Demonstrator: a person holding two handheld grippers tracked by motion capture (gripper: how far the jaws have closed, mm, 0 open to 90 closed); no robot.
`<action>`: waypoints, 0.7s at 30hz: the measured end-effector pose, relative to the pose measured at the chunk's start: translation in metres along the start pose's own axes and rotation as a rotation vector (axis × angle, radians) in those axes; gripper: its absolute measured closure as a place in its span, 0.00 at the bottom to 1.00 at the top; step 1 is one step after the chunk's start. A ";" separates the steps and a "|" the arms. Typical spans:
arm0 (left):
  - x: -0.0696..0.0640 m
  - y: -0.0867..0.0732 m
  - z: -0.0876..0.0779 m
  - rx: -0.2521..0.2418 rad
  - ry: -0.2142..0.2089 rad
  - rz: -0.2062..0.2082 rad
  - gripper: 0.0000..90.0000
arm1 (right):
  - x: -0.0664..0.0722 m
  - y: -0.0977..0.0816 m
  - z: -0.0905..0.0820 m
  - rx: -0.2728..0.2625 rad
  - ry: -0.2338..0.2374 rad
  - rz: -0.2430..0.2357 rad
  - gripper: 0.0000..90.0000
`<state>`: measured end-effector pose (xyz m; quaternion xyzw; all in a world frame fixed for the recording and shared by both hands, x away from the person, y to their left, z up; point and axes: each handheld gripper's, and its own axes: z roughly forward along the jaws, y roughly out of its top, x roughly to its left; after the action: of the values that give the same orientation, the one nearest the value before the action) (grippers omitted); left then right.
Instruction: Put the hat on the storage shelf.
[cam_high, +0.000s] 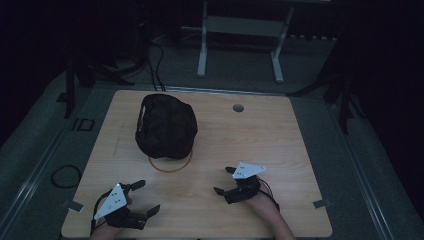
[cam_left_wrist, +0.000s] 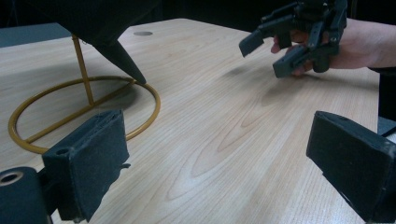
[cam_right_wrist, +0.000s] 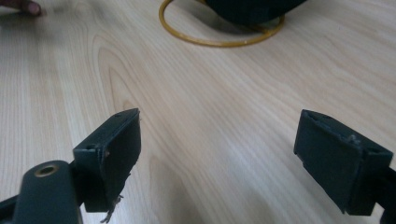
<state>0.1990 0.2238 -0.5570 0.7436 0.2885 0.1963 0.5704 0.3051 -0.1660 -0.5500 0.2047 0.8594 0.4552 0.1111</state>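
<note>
Hiding gold stand (cam_high: 170, 166), dark cap (cam_high: 165, 126)

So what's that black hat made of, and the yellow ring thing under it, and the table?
The black hat looks like soft matte cloth: it sags and shows no shine. The thin yellow ring stand seems to be metal wire with a glossy gold coat, since it holds a stiff, even curve. The pale wooden table shows printed-looking grain under a smooth sheen, so it is likely laminate or sealed wood.
</note>
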 end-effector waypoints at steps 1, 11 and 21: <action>0.000 0.000 0.000 -0.002 0.000 0.000 0.06 | 0.000 -0.002 -0.001 0.002 -0.002 0.002 0.16; 0.000 0.000 0.000 0.002 0.002 0.002 0.06 | -0.006 -0.015 -0.015 0.022 -0.036 0.023 0.16; 0.000 -0.001 0.001 0.004 0.002 0.003 0.06 | -0.011 -0.025 -0.032 0.020 -0.090 0.043 0.16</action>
<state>0.1994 0.2233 -0.5578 0.7449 0.2883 0.1972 0.5685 0.2970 -0.2071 -0.5529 0.2444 0.8534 0.4392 0.1380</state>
